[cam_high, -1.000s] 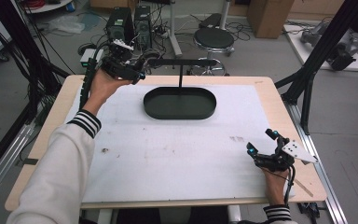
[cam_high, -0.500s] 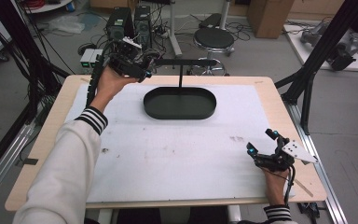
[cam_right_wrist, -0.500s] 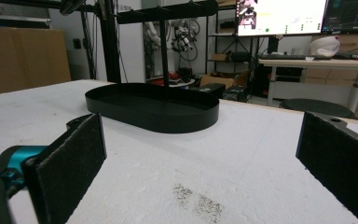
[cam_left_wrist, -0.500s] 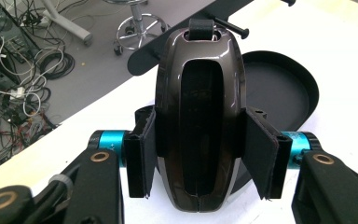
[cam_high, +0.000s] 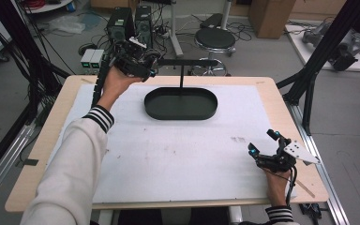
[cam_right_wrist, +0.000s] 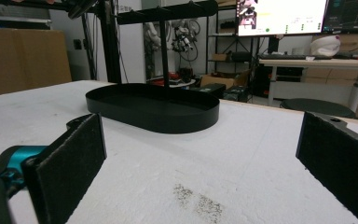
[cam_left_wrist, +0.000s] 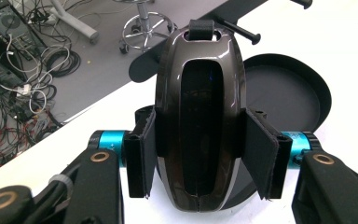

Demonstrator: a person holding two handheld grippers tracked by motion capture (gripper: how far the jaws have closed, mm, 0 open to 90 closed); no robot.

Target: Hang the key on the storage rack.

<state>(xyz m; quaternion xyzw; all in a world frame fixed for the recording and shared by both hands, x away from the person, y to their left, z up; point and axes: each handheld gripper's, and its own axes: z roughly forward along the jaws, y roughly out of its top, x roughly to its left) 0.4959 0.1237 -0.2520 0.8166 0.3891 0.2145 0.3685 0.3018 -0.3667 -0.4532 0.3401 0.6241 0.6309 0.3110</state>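
A glossy dark brown key fob (cam_left_wrist: 198, 116) is pinched betw. the pads of the left gripper (cam_high: 138, 63), held up by the rack's crossbar (cam_high: 187, 62) above the far rim of the black tray (cam_high: 180, 104). Step in hand, probably: fob being hung on a peg (cam_left_wrist: 242, 31) by its top loop. Next move calls for loop and peg to be lined up. Right gripper (cam_right_wrist: 200, 163) is rested near the table's (cam_high: 168, 154) front edge w/ jaws spread, nothing betw. them.
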